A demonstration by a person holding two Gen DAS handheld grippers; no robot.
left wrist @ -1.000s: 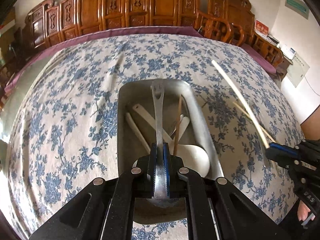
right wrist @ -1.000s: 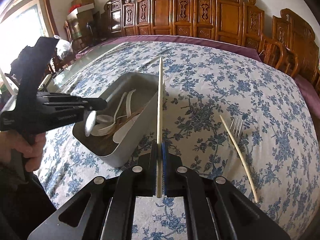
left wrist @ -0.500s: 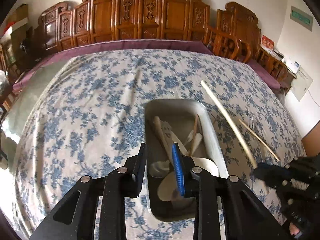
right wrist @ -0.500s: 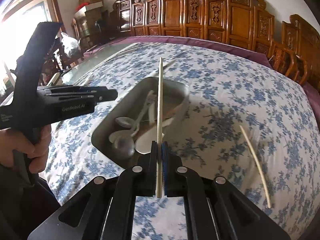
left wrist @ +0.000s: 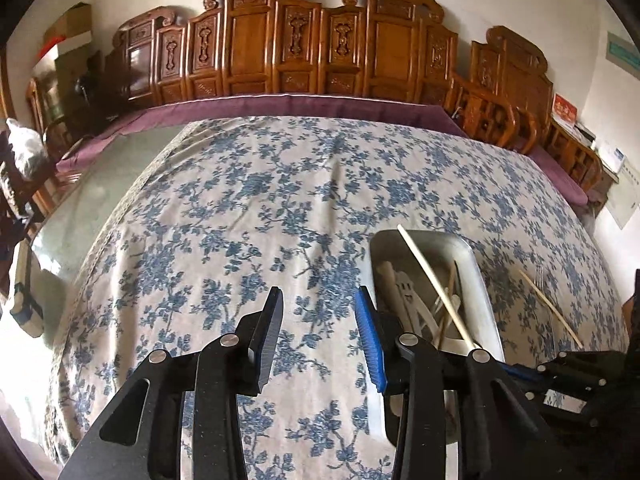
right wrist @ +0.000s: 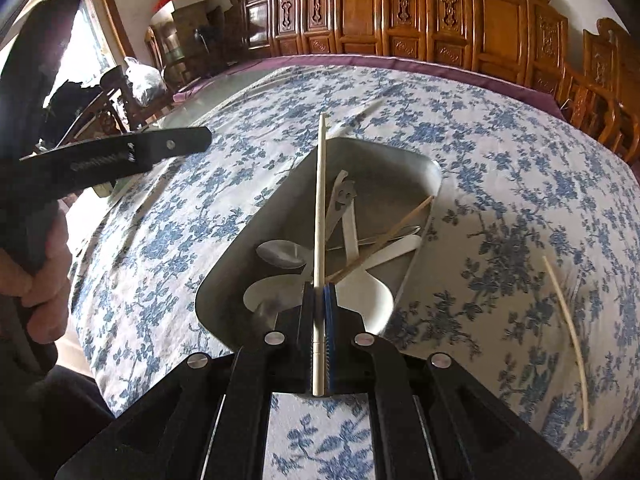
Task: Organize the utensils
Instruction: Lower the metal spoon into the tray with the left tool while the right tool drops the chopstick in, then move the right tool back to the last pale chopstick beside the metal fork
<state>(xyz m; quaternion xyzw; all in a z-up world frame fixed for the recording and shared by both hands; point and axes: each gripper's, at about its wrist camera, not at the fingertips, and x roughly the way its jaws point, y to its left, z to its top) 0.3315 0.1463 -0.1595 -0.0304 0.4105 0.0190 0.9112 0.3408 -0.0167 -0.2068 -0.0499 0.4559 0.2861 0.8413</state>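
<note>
The right gripper (right wrist: 320,300) pinches 1 pale chopstick (right wrist: 321,200) near its lower end, its length slanting over the metal tray (right wrist: 434,176) of spoons. To land it well, I judge it should be lowered lengthwise along the tray before release. The left gripper (left wrist: 319,340), its jaws just having opened, stands part open with nothing between them, above the floral tablecloth (left wrist: 240,220) beside the tray. Only the left view shows a fork (left wrist: 540,276) beyond the loose second chopstick (left wrist: 550,306); the right view alone shows the grip itself.

tray (right wrist: 424,168): matt metal | tablecloth (left wrist: 280,184): printed cloth | chopstick (right wrist: 320,200): pale wood
</note>
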